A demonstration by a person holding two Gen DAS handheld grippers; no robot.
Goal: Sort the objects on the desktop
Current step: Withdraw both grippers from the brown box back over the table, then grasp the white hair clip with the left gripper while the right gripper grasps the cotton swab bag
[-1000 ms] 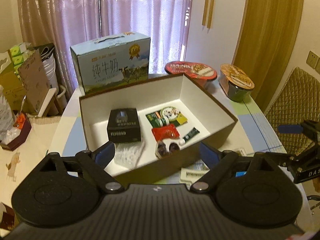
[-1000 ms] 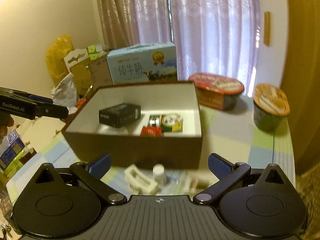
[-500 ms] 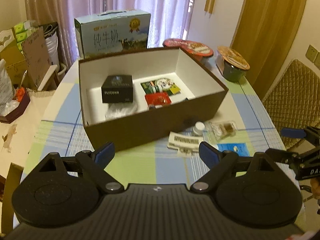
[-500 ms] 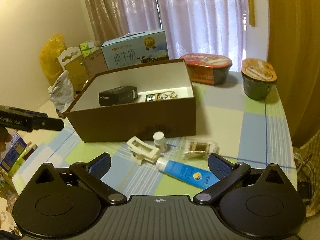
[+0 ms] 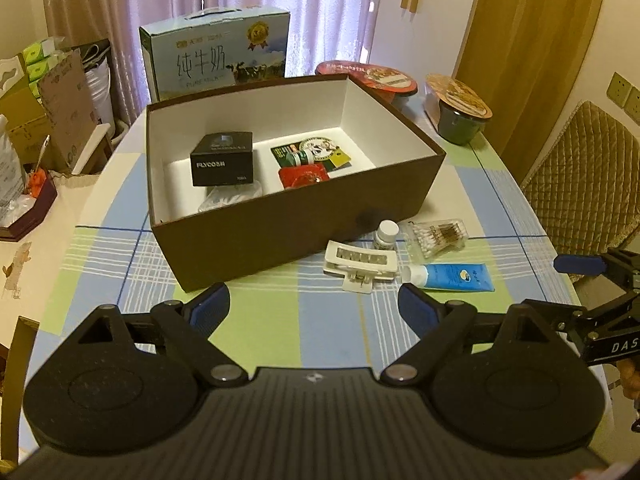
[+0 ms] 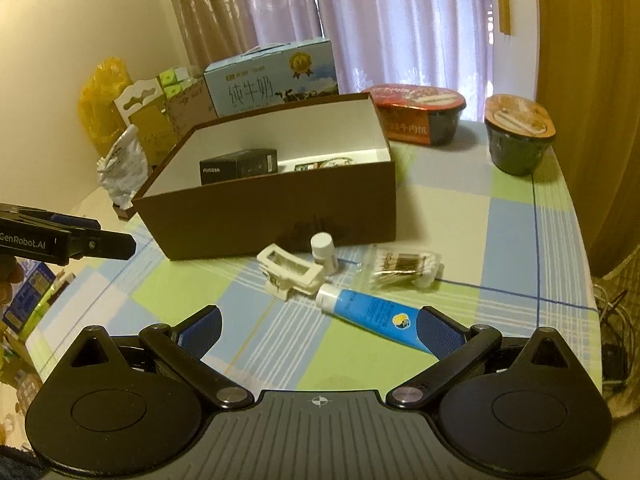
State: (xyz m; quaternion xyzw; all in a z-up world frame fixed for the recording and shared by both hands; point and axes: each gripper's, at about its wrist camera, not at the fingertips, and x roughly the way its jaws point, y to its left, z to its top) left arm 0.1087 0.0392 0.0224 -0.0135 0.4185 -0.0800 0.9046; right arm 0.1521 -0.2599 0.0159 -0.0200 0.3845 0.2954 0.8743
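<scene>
A brown open box [image 5: 304,216] [image 6: 280,208] sits mid-table and holds a black carton [image 5: 222,159], a red packet [image 5: 304,175] and green packets [image 5: 316,151]. In front of it lie a white hair clip [image 5: 360,264] [image 6: 290,270], a small white bottle [image 5: 387,234] [image 6: 323,250], a cotton swab bag [image 5: 438,237] [image 6: 402,266] and a blue tube [image 5: 450,277] [image 6: 372,314]. My left gripper [image 5: 314,308] hovers open before the box, nothing between its fingers. My right gripper [image 6: 318,330] is open just short of the blue tube, whose tail reaches its right finger.
A milk carton box [image 5: 216,58] stands behind the brown box. Two instant noodle bowls [image 5: 368,78] [image 5: 460,114] sit at the back right. A padded chair [image 5: 588,176] is beside the table's right edge. Bags and boxes [image 5: 48,92] crowd the left side.
Both grippers pulled back from the box and dropped lower, so the clip, bottle, swabs and tube on the table in front of it came into full view. Both stayed open.
</scene>
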